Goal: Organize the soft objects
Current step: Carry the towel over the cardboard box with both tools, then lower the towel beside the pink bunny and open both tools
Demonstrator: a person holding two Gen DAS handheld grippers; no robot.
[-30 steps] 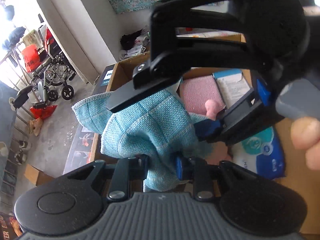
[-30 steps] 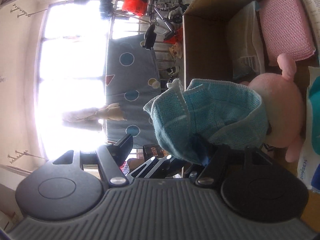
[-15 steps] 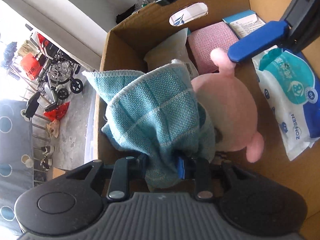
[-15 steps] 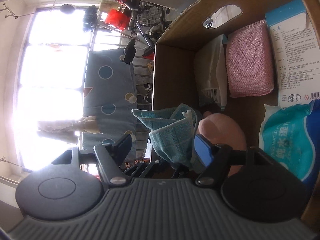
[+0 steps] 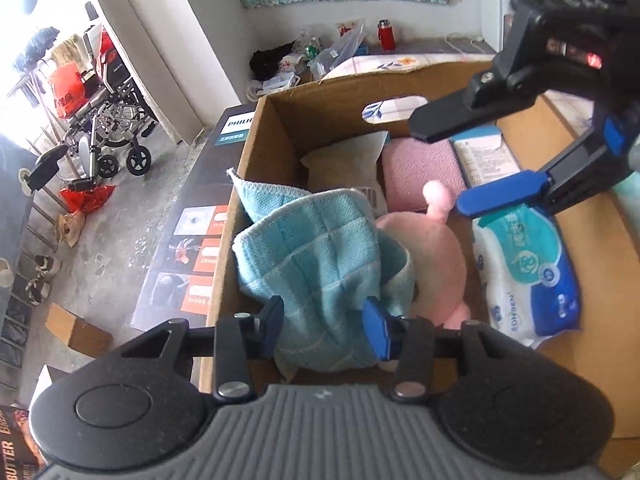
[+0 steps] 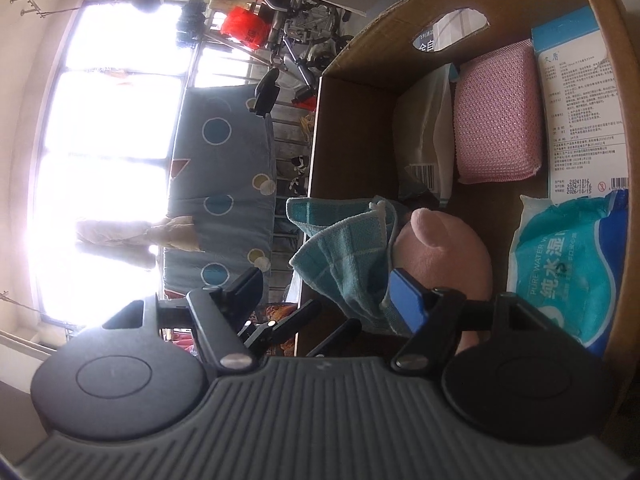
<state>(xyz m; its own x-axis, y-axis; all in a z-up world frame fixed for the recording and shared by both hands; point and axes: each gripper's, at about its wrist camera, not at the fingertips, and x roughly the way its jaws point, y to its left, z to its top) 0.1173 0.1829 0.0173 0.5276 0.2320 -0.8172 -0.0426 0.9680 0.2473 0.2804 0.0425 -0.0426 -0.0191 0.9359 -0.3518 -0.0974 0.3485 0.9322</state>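
Note:
A teal checked cloth [image 5: 320, 264] hangs bunched over the near-left corner of the cardboard box [image 5: 328, 92]. My left gripper [image 5: 326, 320] is shut on its lower end. The cloth also shows in the right wrist view [image 6: 348, 256]. A pink plush toy [image 5: 432, 256] lies in the box just behind the cloth. My right gripper [image 5: 438, 168] is open and empty, held above the box's far right side, apart from the cloth. In its own view the right gripper [image 6: 332, 300] stands wide open.
In the box lie a pink knitted pad [image 5: 420, 172], a beige packet [image 5: 344, 168], a white-blue carton [image 5: 486, 156] and a blue wet-wipes pack [image 5: 528, 268]. A dark printed box [image 5: 192, 236] stands to the left. A wheelchair [image 5: 108, 120] is on the floor beyond.
My right gripper let go of the cloth, opened and drew back up to the right. The left gripper kept hold and lowered the cloth against the plush toy in the box.

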